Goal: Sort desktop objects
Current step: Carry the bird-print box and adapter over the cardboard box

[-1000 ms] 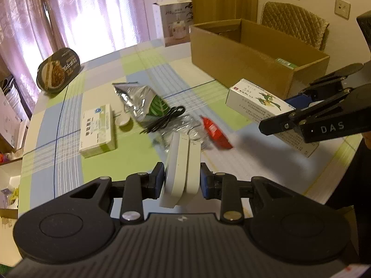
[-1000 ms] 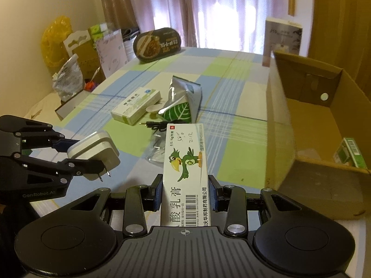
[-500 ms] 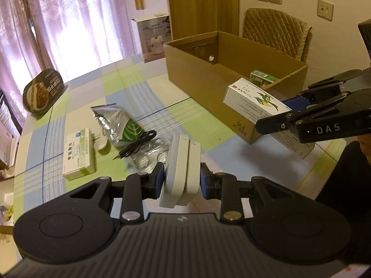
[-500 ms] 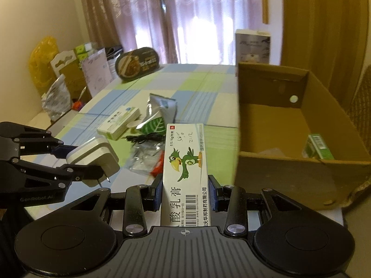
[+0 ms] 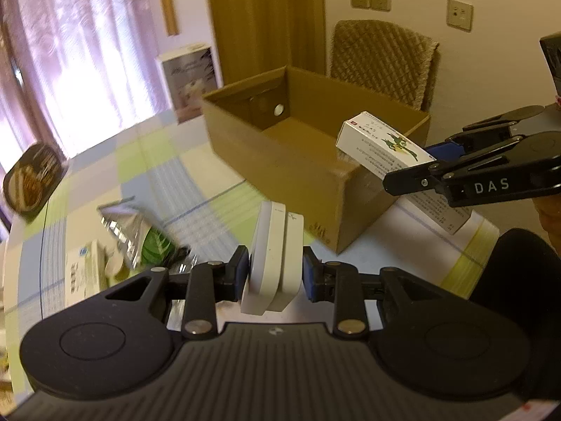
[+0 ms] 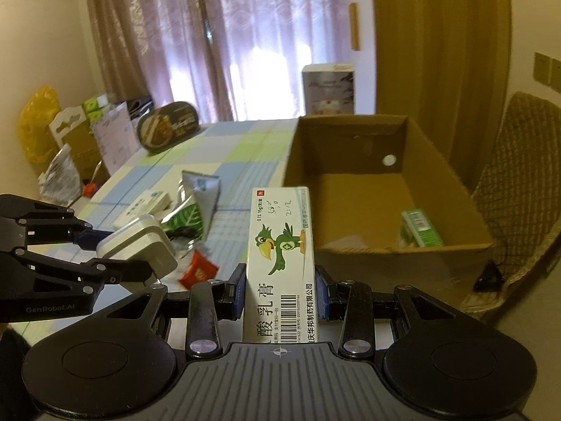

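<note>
My left gripper [image 5: 275, 275] is shut on a white power adapter [image 5: 273, 245], held above the table short of the near corner of the open cardboard box [image 5: 280, 147]. In the right wrist view the same adapter [image 6: 140, 242] shows at the left. My right gripper [image 6: 280, 286] is shut on a long white ointment box with a green parrot [image 6: 280, 245], and its far end reaches the box's near left wall [image 6: 305, 161]. The ointment box [image 5: 385, 144] also hangs over the box's near end in the left wrist view. A green carton [image 6: 420, 228] lies inside the box.
On the checked tablecloth [image 6: 245, 144] lie a silver leaf-print pouch [image 6: 196, 203], a white medicine box [image 6: 143, 203], a black cable [image 6: 182, 233], a red sachet [image 6: 198, 268] and a dark oval food tray [image 6: 168, 129]. A tall white carton [image 6: 328, 87] stands behind the box; a padded chair [image 5: 382, 59] is beyond.
Both grippers have risen and swung toward the cardboard box, each still holding its object. The ointment box now hangs at the box's near end; the table items have dropped back to the left.
</note>
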